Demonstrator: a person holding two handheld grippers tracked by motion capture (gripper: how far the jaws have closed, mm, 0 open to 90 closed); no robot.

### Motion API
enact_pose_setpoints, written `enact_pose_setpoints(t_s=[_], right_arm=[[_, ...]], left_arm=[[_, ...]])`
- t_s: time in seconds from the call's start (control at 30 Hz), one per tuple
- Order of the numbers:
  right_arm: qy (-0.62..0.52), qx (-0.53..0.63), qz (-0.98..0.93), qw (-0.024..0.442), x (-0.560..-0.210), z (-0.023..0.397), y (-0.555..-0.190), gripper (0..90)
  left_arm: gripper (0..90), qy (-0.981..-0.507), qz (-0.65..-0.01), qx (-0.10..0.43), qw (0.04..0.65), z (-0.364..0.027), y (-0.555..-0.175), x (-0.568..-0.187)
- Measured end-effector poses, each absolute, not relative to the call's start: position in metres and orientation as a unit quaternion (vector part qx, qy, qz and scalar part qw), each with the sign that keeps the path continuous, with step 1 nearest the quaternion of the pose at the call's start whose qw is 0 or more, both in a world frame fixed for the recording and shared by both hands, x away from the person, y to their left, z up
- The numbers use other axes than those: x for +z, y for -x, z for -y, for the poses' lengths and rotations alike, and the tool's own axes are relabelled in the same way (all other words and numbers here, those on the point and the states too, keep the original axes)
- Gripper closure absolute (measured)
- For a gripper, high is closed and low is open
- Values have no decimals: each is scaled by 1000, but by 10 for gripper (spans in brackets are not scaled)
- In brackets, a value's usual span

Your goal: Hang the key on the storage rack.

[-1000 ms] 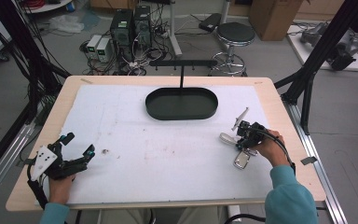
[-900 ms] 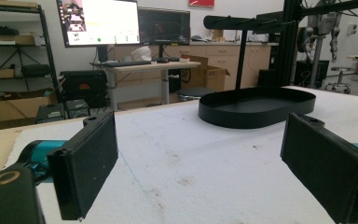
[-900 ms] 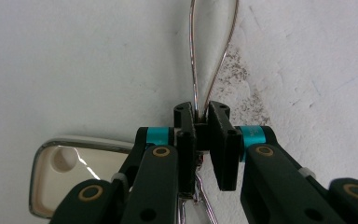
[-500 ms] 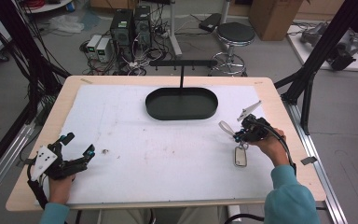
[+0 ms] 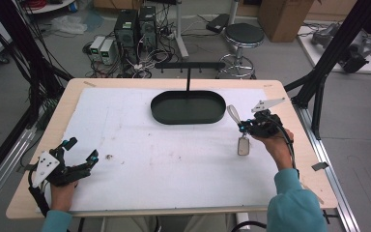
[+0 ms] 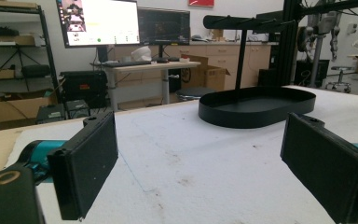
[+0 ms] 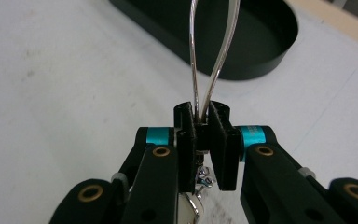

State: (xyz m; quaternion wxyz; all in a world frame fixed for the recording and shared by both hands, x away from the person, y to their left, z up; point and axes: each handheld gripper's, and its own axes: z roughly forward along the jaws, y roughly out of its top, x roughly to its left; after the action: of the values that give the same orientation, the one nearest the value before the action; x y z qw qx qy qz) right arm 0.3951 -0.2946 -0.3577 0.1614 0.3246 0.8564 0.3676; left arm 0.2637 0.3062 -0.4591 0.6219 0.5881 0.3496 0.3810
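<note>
High view: right gripper [image 5: 242, 126], pinching a keychain [image 5: 243, 145], is hovering at the stand's [image 5: 188, 107] four o'clock; hanging remains. Left gripper [image 5: 81, 153] is resting agape.

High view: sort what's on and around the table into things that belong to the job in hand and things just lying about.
In the job:
- keyring, its wire loop pinched in the right claw and lifted
- black tray with its hanging stand

Lying about:
- left claw, open, idle on the table
- stool
- computer boxes on the floor
</note>
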Motion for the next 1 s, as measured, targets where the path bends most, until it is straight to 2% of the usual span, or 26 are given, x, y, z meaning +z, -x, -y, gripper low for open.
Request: enact_pose_setpoints(t_s=[0.17, 0.47, 1.0], right_arm=[[-337, 403, -834, 168, -354, 294, -397, 826], [-361, 438, -797, 208, -344, 291, -404, 826], [-381, 463, -762, 246, -319, 265, -439, 825]], left_arm=[[113, -588, -350, 381, 622, -306, -264, -459], [114, -589, -351, 380, 622, -306, -264, -459], [114, -590, -350, 380, 620, -306, -264, -459]])
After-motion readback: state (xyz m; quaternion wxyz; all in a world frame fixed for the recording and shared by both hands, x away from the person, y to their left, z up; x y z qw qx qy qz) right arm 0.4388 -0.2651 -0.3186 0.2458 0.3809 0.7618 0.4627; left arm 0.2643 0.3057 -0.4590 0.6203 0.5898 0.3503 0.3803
